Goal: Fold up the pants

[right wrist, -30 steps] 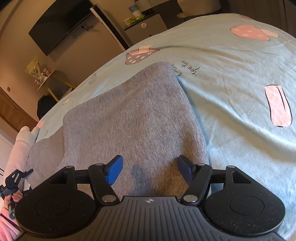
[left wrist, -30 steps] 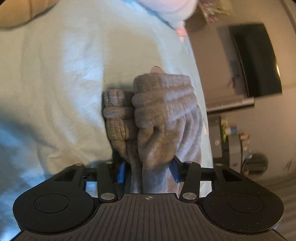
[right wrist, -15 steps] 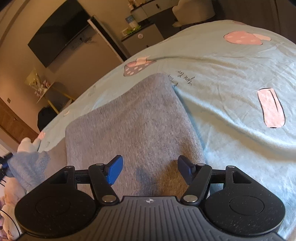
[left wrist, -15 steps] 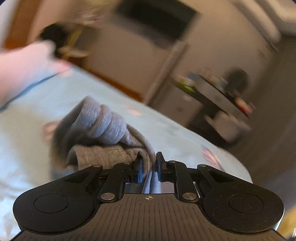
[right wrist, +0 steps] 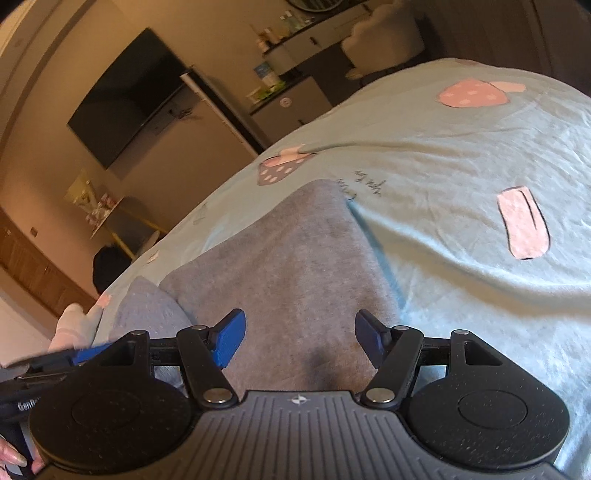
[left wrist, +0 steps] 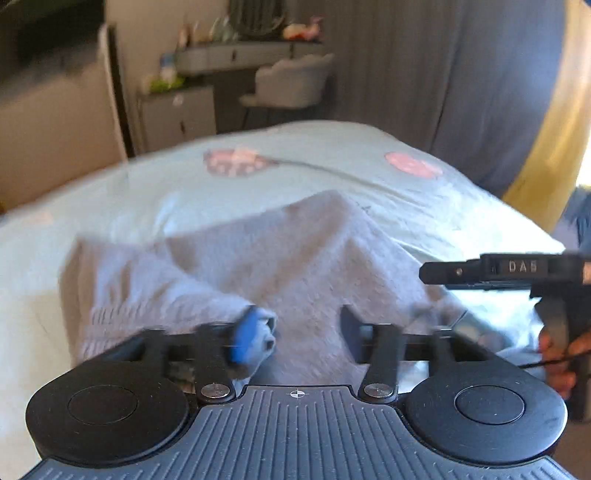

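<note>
Closest in the left wrist view, the left gripper [left wrist: 308, 332] has its jaws opening, and a fold of the grey pants [left wrist: 288, 258] lies bunched against the blue pad on one finger [left wrist: 245, 338]. The other finger stands clear of the cloth, so the pads no longer pinch it; this looks like the release of a cuff or leg end just laid over the rest of the garment. The picture is blurred, so how much cloth sits between the fingers is hard to tell.

The right gripper [right wrist: 299, 338] hangs just above the near edge of the pants, jaws spread wide with nothing between them. It seems to wait there to press or steady the layer while the other side is laid down. In the left view it shows from the side at the right edge, with a hand [left wrist: 561, 354] wrapped round its handle.

Beyond both tools, the pants lie as a broad grey slab on the pale blue bedsheet [right wrist: 461, 166], one corner pointing away toward a printed mushroom [right wrist: 282, 168]. A second, smaller layer [right wrist: 147, 306] sits on the left side, suggesting the fold is partway done and needs flattening.

Farther off stand a dark wall screen [right wrist: 125, 96], a cabinet and a pale chair [right wrist: 380, 35].
</note>
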Motion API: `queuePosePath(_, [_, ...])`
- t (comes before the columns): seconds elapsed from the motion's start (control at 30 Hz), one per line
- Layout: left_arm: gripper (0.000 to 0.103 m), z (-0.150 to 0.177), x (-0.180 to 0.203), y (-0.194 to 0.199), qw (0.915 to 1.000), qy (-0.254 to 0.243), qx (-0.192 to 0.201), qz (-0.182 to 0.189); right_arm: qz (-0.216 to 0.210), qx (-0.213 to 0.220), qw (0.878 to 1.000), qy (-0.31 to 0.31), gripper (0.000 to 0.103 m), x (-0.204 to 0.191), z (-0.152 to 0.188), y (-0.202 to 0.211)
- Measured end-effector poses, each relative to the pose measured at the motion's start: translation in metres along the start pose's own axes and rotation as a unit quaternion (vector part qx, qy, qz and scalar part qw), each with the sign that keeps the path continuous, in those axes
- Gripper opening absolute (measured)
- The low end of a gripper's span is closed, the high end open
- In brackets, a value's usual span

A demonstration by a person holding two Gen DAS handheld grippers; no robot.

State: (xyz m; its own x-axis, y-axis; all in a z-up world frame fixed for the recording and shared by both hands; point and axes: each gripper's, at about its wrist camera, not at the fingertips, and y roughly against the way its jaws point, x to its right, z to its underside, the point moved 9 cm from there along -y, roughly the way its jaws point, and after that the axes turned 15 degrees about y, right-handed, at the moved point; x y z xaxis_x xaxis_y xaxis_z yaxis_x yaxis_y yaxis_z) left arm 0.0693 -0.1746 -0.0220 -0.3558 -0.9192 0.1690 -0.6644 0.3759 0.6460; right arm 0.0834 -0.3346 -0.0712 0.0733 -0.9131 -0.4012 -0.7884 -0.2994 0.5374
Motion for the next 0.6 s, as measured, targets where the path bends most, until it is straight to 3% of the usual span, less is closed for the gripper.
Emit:
queuePosePath(0.1, [0.064, 0.004, 0.002, 0.025, 0.9987, 0.027, 0.008, 0.042, -0.002, 0.002, 0.999, 0.033, 0.067, -0.012, -0.002, 0.001])
queuePosePath(0.13, [0.073, 0.004, -0.007, 0.035, 0.9972, 0.054, 0.014, 0.049, 0.0, 0.0, 0.999, 0.052, 0.067, -0.018, -0.003, 0.0])
queuePosePath(0.2, [0.078, 0.003, -0.035, 0.05, 0.9927, 0.11, 0.032, 0.039, 0.006, -0.003, 0.995, 0.103, 0.067, -0.033, -0.004, -0.002])
queuePosePath(0.27, [0.081, 0.012, -0.072, 0.066, 0.9838, 0.174, 0.045, -0.003, 0.008, -0.007, 0.985, 0.171, 0.07, -0.058, -0.004, -0.006])
queuePosePath(0.3, [0.084, 0.017, -0.099, 0.072, 0.9745, 0.214, 0.053, -0.042, 0.009, -0.007, 0.978, 0.207, 0.073, -0.071, -0.003, -0.009])
queuePosePath(0.33, [0.086, 0.027, -0.132, 0.078, 0.9583, 0.264, 0.059, -0.092, 0.008, -0.005, 0.97, 0.241, 0.075, -0.086, 0.0, -0.013])
queuePosePath(0.43, [0.084, 0.049, -0.192, 0.089, 0.9139, 0.361, 0.059, -0.176, 0.004, -0.004, 0.943, 0.331, 0.08, -0.129, 0.01, -0.03])
queuePosePath(0.53, [0.085, 0.072, -0.232, 0.101, 0.8678, 0.436, 0.097, -0.217, 0.019, -0.001, 0.892, 0.451, 0.082, -0.169, 0.029, -0.051])
queuePosePath(0.6, [0.084, 0.087, -0.243, 0.105, 0.8464, 0.469, 0.107, -0.228, 0.026, -0.003, 0.862, 0.507, 0.082, -0.187, 0.042, -0.063])
